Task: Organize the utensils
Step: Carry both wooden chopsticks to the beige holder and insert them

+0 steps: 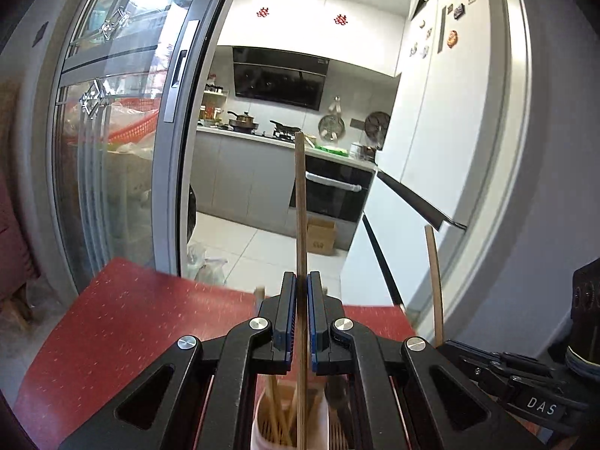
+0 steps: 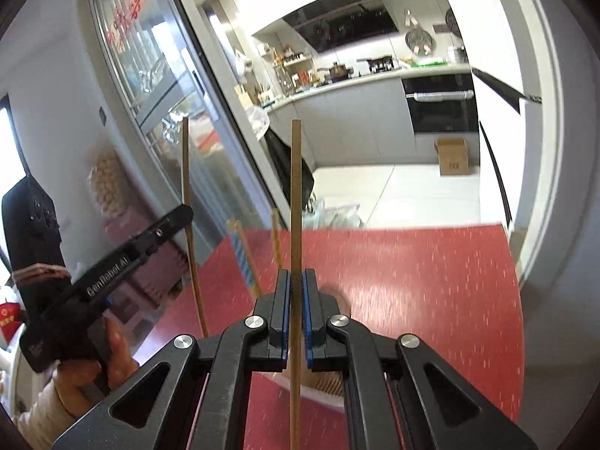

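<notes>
My left gripper point(image 1: 302, 281) is shut on a wooden chopstick point(image 1: 300, 202) that stands upright between its blue pads. Below it sits a white utensil holder point(image 1: 262, 427) with several wooden chopsticks inside. My right gripper point(image 2: 297, 277) is shut on a second wooden chopstick point(image 2: 296, 187), also upright. The right gripper shows at the right of the left wrist view point(image 1: 487, 363) with its chopstick point(image 1: 435, 285). The left gripper point(image 2: 176, 217) and its chopstick point(image 2: 189, 225) show at the left of the right wrist view. A utensil holder rim point(image 2: 330, 386) lies under the right gripper.
A red speckled table point(image 1: 131, 337) lies below both grippers, also seen in the right wrist view point(image 2: 412, 300). A sliding glass door point(image 1: 123, 131) stands at the left. The kitchen counter point(image 1: 262, 138), oven point(image 1: 333, 191), a cardboard box point(image 1: 320, 236) and a white fridge point(image 1: 450, 112) lie beyond.
</notes>
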A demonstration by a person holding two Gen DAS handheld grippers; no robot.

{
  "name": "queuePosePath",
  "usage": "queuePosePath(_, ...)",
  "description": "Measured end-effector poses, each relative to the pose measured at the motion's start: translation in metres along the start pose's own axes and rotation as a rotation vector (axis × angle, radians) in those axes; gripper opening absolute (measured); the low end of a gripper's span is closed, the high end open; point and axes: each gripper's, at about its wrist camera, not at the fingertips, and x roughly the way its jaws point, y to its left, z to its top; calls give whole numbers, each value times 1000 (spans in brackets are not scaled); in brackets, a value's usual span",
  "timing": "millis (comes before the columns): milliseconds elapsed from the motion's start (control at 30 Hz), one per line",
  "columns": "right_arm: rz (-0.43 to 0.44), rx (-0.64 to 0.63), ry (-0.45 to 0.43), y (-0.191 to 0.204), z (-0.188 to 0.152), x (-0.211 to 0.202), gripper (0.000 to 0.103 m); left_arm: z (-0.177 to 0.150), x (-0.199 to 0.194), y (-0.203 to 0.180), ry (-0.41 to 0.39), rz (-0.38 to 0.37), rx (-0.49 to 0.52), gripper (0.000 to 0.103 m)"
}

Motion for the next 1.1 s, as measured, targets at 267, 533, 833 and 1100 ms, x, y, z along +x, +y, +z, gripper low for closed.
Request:
queuePosePath(267,-78,-99,-83,-3,-2,42,6,-19,41,1,-60,53,13,34)
queuePosePath(533,-127,-203,-129,5,-37,56,6,-52,50,8,-57,64,25,34)
queuePosePath(833,-191,-243,-90,5,-68,61,6,-74,46,5,11,118,99,34)
queuePosePath(1100,-200,-217,-66,2,-77,55,7,-83,41,1,57,148,154,34)
